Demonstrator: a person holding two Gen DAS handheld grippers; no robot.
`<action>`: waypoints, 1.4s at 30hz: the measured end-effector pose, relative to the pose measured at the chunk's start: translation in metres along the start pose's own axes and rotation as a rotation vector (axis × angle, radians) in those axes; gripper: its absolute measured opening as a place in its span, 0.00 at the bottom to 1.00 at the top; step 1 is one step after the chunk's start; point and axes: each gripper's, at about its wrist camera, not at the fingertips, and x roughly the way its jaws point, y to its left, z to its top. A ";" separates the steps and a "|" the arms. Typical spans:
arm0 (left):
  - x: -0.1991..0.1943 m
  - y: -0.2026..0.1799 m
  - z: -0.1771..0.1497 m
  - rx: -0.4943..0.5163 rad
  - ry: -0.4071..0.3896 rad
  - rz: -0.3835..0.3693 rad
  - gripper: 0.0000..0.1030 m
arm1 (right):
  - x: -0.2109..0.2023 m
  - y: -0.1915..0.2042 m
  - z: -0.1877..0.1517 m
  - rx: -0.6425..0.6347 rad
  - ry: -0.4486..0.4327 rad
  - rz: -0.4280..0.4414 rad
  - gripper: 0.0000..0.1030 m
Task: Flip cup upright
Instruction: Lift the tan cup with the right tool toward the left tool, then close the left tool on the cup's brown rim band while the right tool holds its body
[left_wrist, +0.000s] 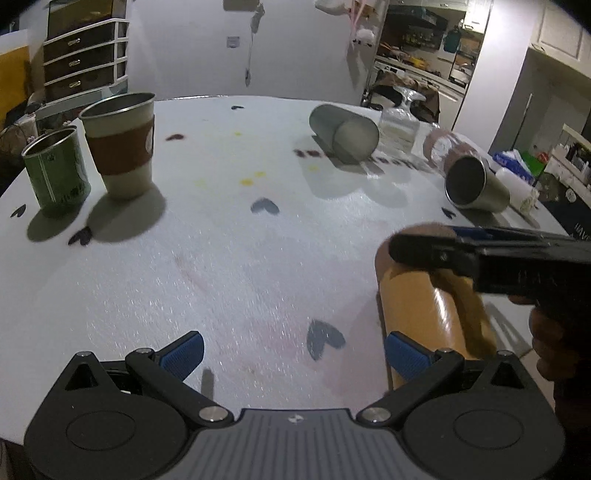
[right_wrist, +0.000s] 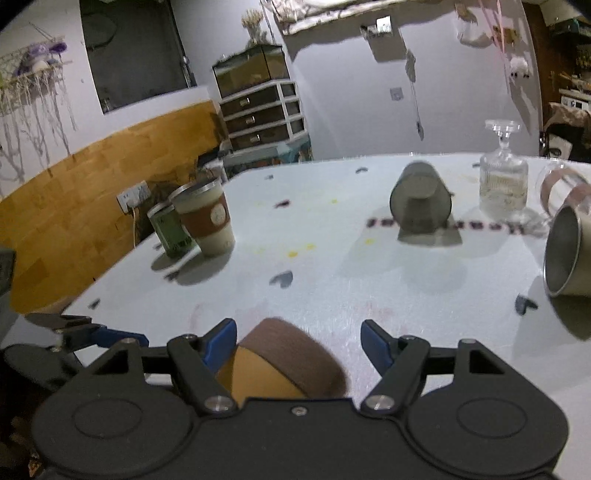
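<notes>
White table, heart prints on the cloth. On it, roughly big to small: tan cup with brown band lying on its side at the near right edge; sleeved cup and green can both upright at far left; grey cup on its side mid-far; steel cup on its side at far right, mouth toward the cameras; glass goblet standing upside down beside it, plus another clear glass tipped over, too blurred to say more.

Progress: judging by layout, 2 cups stand, at least 3 lie down. The tan one is the one in hand and is not upright yet. Flip not started, as far as I can tell.

Tan cup: long axis runs roughly away from the left camera, along the table's right side. The brown-banded end points away from both cameras; which end is the mouth I can't tell, motion blur.

Right gripper: jaws spread wide, straddling the cup from above, brown band between the blue pads, left pad close to or just touching it, right pad clear. No grip yet.

Left gripper: jaws apart, holding nothing, low over the table just beside the cup; its right pad sits against or right next to the cup body.

Left to do: close on the cup, lift, rotate about 90 degrees, set down on its base.
</notes>
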 end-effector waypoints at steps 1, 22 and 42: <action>0.001 0.000 -0.002 -0.005 0.005 -0.005 1.00 | 0.002 -0.001 -0.002 0.005 0.002 0.002 0.72; 0.001 0.000 -0.009 -0.054 0.010 -0.066 1.00 | -0.014 -0.009 -0.001 0.117 -0.059 0.009 0.74; -0.002 0.002 0.020 -0.242 -0.007 -0.238 0.81 | -0.072 -0.011 -0.053 0.326 0.030 0.105 0.55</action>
